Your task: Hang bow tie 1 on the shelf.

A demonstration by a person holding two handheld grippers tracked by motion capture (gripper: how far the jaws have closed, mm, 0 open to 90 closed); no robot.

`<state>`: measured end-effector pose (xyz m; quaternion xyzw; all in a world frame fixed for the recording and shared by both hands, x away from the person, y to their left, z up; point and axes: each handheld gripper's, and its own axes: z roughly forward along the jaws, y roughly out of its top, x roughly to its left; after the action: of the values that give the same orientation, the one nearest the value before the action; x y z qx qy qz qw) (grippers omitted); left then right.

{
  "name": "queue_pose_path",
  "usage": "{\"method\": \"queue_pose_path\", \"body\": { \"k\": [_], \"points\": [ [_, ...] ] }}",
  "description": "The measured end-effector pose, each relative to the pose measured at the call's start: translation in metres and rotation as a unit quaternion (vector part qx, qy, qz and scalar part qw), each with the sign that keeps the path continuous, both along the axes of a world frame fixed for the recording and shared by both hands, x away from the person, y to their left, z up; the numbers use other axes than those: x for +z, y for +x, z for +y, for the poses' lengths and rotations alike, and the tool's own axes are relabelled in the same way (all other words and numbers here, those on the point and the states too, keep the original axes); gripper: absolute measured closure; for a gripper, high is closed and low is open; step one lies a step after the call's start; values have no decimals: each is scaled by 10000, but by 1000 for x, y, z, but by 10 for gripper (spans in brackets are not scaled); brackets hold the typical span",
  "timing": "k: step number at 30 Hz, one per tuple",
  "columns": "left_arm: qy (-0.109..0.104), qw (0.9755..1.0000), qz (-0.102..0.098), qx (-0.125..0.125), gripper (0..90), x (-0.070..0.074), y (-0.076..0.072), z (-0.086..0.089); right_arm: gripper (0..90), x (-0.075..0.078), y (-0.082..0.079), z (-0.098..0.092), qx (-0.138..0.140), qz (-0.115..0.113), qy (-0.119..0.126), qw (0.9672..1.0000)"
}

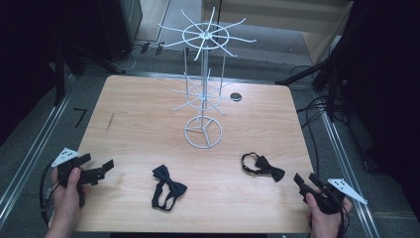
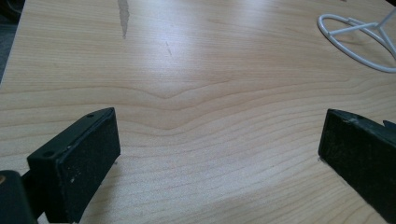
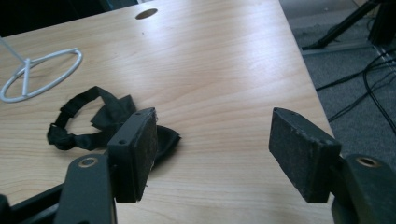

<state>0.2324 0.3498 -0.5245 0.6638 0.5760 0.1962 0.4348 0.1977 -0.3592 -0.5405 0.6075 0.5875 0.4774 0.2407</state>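
On the near half of the wooden table [image 1: 148,124] lie two black bow ties: left bow tie [image 1: 167,187] near centre, right bow tie [image 1: 262,166] toward the near right, just beyond the right gripper [image 1: 309,181]. White wire rack [image 1: 203,89] stands mid-table, farther back, its hooks bare.

Right gripper: jaws spread wide, nothing between them, held low at the near right edge. In the right gripper view the right bow tie [image 3: 100,122] sits just past the left jaw, partly hidden by it, strap looped toward the rack's base ring [image 3: 39,74]. Left gripper [image 1: 96,170]: also released, jaws wide apart over bare wood at the near left; left bow tie well apart from it.

Handling guess: ties look like soft fabric, light, floppy, will sag and drape when lifted. No stiffness to rely on, low slip risk on padded jaws. Thin strap likely to bunch or slide flat against the table. Best hold is probably the centre knot, the thickest part; pinch there and the strap loop hangs free, ready for a hook. Nothing fragile.
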Motion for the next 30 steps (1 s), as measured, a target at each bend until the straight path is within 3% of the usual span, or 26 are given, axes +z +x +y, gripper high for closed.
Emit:
{"method": "queue_pose_path", "body": {
  "k": [6, 14, 23, 30],
  "points": [
    [-8, 10000, -9, -8, 0, 0, 0, 0, 370, 8, -3, 13, 96, -140, 43, 9998],
    [-46, 10000, -7, -12, 0, 0, 0, 0, 378, 18, 2, 47, 343, -242, -172, 9990],
    [-45, 10000, -2, -26, 0, 0, 0, 0, 378, 27, 4, 72, 571, -295, -101, 9979],
    [-51, 10000, 3, -24, 0, 0, 0, 0, 377, 33, 10, 102, 1000, -294, -321, 9940]
  ]
}}
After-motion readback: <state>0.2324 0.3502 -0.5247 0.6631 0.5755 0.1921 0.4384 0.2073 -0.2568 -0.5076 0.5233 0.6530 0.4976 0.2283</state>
